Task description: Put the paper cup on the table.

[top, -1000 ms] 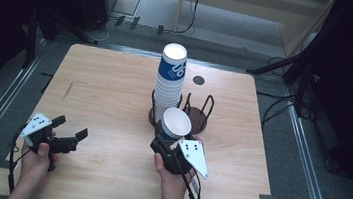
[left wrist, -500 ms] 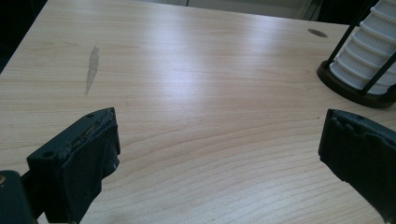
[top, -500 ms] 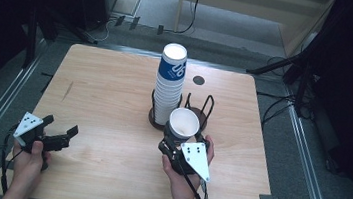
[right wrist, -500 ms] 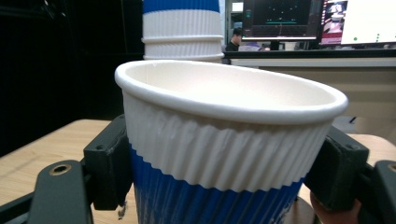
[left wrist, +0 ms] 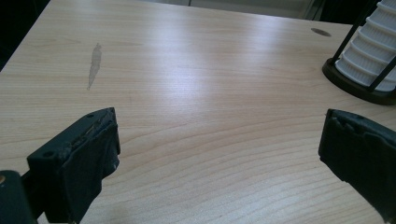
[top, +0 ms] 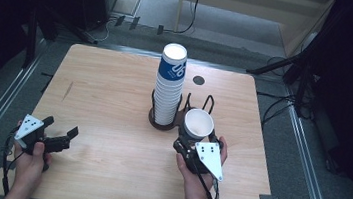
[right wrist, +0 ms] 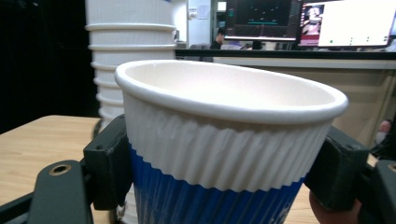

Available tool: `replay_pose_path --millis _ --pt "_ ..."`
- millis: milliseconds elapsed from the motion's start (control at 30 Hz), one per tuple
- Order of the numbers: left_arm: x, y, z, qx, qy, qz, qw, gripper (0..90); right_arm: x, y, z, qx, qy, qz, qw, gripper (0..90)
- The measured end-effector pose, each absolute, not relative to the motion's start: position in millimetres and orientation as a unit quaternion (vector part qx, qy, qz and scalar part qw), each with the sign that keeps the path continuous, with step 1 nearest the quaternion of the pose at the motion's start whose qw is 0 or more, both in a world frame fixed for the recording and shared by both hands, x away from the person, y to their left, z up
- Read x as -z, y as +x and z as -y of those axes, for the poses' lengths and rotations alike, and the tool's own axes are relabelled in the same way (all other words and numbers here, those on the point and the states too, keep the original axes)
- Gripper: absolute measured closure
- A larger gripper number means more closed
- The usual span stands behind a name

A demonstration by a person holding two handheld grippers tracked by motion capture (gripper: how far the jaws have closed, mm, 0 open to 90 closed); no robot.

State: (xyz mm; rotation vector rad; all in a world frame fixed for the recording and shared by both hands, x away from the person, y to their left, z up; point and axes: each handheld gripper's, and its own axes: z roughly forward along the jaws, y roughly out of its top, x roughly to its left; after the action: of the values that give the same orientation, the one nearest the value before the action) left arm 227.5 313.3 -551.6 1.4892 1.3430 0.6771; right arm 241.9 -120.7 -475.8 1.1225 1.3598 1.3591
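Right tongs [top: 192, 142] have pulled the paper cup [top: 198, 125] toward the person, clamped on its sides, upright beside the cup stack [top: 169, 86] in its wire holder [top: 199, 107]. Left tongs [top: 59, 136] hover wide, empty, over the surface [top: 114, 97]. Too much squeeze may crush the thin wall.

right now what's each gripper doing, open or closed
left gripper: open, nothing between its jaws.
right gripper: closed on a paper cup.
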Motion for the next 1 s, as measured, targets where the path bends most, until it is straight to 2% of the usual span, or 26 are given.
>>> replay_pose_path --millis 433,700,1000 --pt "551.8 226.5 -313.6 -0.271 0.611 -0.555 0.495 0.0 469.7 254.3 163.1 -0.524 0.459 -0.527 0.487 20.9" --pt "551.8 226.6 -313.5 -0.272 0.611 -0.556 0.494 0.0 472.9 263.5 187.9 -0.514 0.478 -0.516 0.492 20.8" --pt "551.9 225.7 -313.1 -0.271 0.610 -0.556 0.495 0.0 491.3 293.4 210.1 -0.494 0.505 -0.519 0.481 20.6"
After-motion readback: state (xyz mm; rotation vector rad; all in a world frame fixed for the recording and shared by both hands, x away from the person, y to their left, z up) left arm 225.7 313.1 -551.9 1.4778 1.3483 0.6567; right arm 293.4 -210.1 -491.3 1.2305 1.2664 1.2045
